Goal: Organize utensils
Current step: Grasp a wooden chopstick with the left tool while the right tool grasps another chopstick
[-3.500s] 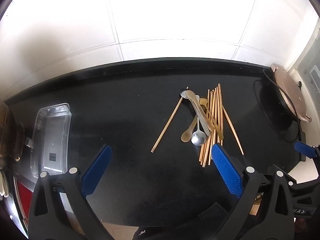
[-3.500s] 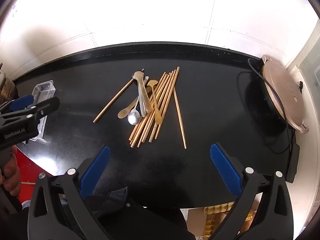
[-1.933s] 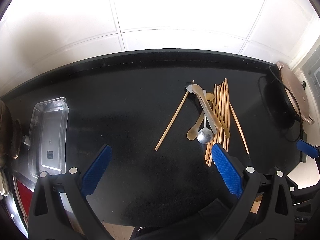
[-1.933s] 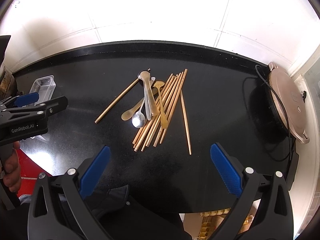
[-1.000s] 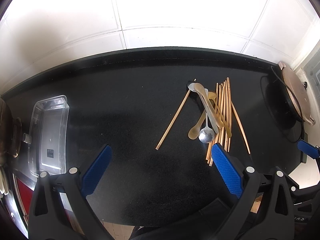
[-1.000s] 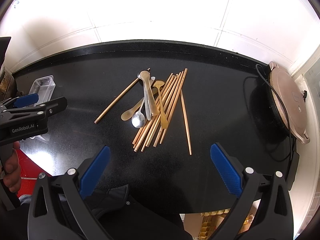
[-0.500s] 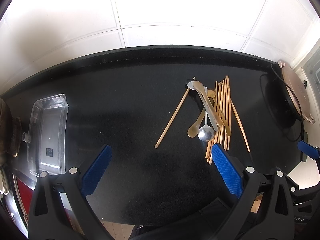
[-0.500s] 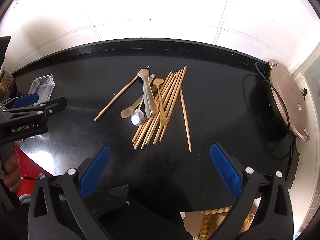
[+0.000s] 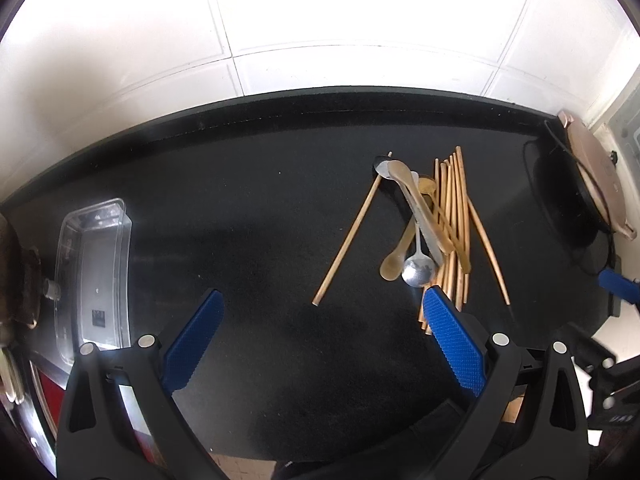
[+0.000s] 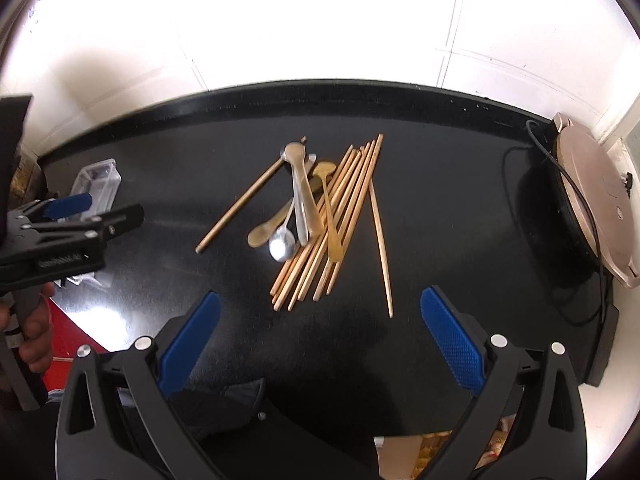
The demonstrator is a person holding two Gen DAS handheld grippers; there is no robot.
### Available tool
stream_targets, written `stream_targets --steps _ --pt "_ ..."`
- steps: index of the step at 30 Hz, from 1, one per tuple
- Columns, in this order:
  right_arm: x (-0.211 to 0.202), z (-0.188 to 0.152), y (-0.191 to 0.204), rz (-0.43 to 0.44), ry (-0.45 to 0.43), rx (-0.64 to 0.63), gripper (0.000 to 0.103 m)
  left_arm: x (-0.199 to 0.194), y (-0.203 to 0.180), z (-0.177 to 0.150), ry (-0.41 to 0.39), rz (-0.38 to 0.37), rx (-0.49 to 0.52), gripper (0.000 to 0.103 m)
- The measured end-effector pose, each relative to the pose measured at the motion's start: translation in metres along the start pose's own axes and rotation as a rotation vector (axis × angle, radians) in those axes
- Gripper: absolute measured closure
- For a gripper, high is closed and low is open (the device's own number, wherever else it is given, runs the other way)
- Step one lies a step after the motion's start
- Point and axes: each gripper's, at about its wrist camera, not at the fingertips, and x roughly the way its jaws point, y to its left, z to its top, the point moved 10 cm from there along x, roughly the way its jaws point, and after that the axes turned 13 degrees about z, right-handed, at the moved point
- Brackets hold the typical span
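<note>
A pile of utensils lies on the black counter (image 10: 440, 208), a bit to the right of its middle. Most of the pile is a bunch of wooden chopsticks (image 10: 332, 220) lying side by side. One chopstick (image 10: 382, 248) sits just to the right of the bunch, and another single chopstick (image 10: 244, 204) slants off on the left. On top of the bunch lie a few spoons. A shiny metal spoon (image 10: 282, 246) has its bowl at the near end. A wooden spoon (image 10: 264, 234) lies just left of it. More pale spoons (image 10: 304, 196) cross over them, but it is hard to count how many.

Far to the left, near the counter edge, sits a clear plastic tray (image 9: 94, 276). At the far right a round pink lid (image 10: 596, 200) leans with a black cord (image 10: 584, 196) running over it.

The left gripper (image 9: 320, 336) hangs above the counter, in front of the pile and a little to its left. Its blue fingers (image 9: 194, 338) are spread wide with nothing between them. The right gripper (image 10: 320, 336) hangs in front of the pile too, its blue pads (image 10: 450, 336) wide apart and holding nothing.
</note>
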Motion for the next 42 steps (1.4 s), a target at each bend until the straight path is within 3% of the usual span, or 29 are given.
stream_targets --steps 7,9,11,13,15,21,27,31,37,42 --pt "0.028 -0.001 -0.044 -0.070 0.012 -0.040 0.006 0.057 -0.004 -0.006 -0.006 0.027 0.071 0.006" --pt "0.048 -0.011 -0.068 -0.095 0.051 -0.022 0.006 0.080 -0.008 -0.014 0.021 0.026 0.132 0.006" --pt "0.068 -0.024 -0.081 -0.050 0.110 0.005 0.006 0.103 -0.015 -0.022 0.056 0.011 0.178 0.006" --pt "0.082 -0.034 -0.093 -0.046 0.147 0.018 0.006 0.119 -0.017 -0.023 0.058 0.017 0.190 0.006" --pt "0.095 -0.039 -0.106 -0.095 0.153 -0.018 0.006 0.134 -0.022 -0.022 0.049 0.013 0.191 0.006" --pt "0.130 -0.046 -0.118 -0.092 0.232 -0.050 0.006 0.166 -0.041 -0.022 0.076 -0.028 0.238 0.006" --pt "0.153 -0.031 -0.131 -0.087 0.243 -0.058 0.009 0.173 -0.055 -0.001 0.019 -0.084 0.256 0.006" --pt "0.161 0.000 -0.141 -0.086 0.210 -0.062 0.012 0.176 -0.065 0.020 -0.011 -0.095 0.274 0.005" --pt "0.168 0.044 -0.145 -0.078 0.206 -0.084 0.027 0.183 -0.078 0.038 -0.028 -0.105 0.284 0.005" --pt "0.172 0.061 -0.137 -0.070 0.203 -0.108 0.036 0.183 -0.077 0.044 -0.031 -0.107 0.286 0.009"
